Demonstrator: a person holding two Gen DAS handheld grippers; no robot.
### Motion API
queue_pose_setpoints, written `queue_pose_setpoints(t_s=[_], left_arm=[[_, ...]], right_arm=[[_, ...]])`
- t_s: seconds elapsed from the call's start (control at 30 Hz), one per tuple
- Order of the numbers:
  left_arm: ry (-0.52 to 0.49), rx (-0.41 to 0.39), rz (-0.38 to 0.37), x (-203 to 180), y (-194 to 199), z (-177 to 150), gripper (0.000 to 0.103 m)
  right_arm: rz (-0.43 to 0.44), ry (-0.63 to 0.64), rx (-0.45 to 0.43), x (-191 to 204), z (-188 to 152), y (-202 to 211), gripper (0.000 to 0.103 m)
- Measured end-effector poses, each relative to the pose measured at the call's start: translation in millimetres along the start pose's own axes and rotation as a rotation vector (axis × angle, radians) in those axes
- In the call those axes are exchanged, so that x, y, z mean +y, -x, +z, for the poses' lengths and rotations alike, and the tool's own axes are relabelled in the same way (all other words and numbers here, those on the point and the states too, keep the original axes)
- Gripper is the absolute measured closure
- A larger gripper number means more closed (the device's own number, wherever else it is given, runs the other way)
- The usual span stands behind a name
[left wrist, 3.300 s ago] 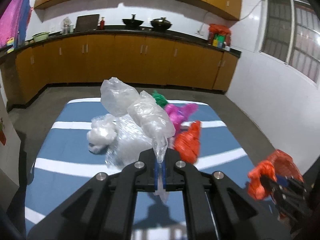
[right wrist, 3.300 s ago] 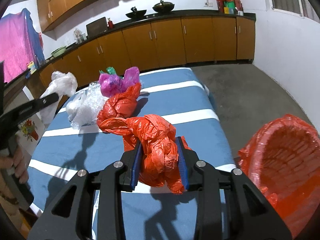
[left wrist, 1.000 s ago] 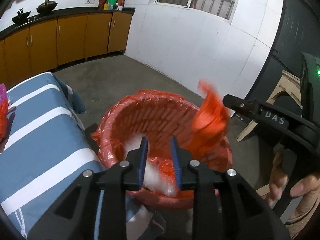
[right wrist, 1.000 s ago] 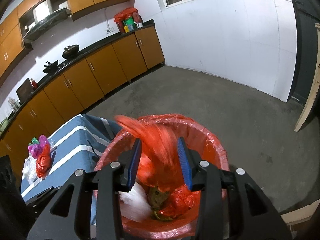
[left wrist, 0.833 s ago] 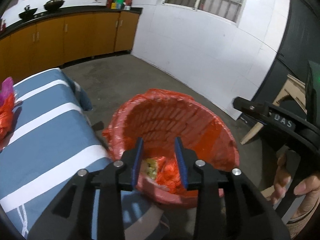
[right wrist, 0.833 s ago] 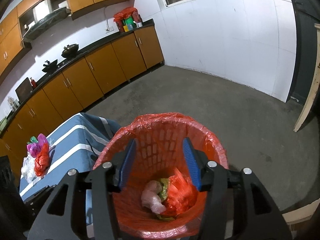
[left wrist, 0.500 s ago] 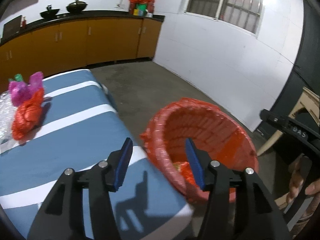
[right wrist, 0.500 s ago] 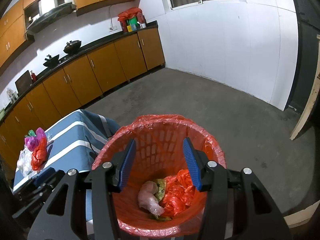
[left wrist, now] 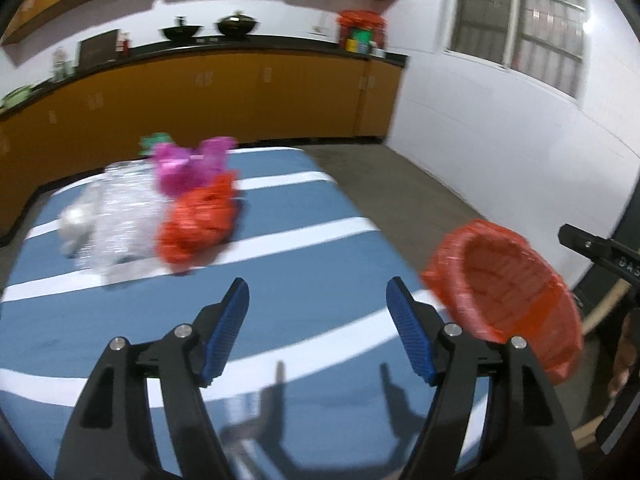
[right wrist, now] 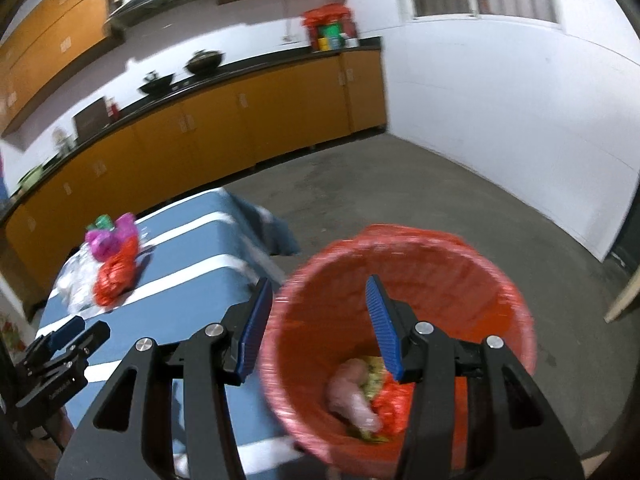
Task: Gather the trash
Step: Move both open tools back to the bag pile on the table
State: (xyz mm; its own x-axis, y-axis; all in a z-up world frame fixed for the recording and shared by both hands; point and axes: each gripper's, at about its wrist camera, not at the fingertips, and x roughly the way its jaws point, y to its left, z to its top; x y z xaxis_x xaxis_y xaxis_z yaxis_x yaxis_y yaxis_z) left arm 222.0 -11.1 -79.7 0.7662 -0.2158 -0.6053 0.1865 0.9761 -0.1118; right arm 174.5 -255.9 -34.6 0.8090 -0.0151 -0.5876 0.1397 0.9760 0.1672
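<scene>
On the blue striped table lie crumpled bags; the left gripper is opening, empty. The right gripper stands spread, empty, over the red bin.

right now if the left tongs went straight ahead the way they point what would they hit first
Probably the blue and white striped tablecloth: the left tongs, jaws opening with nothing between them, aim down at bare cloth. The crumpled red plastic bag lies farther on, left of that line; depth is unclear.
</scene>
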Motion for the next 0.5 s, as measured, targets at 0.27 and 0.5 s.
queue_pose_setpoints(t_s=[0.27,0.5], left_arm=[[0.110,-0.044,0.204,95.4,27.0,-6.1,0.030],[0.217,-0.068,0.330,168.6,44.9,-15.5,0.027]], right_arm=[[0.127,0.137,0.036,93.2,0.6,-30.7,0.053],[0.240,0.239,0.095,183.4,-5.1,-69.4,0.047]])
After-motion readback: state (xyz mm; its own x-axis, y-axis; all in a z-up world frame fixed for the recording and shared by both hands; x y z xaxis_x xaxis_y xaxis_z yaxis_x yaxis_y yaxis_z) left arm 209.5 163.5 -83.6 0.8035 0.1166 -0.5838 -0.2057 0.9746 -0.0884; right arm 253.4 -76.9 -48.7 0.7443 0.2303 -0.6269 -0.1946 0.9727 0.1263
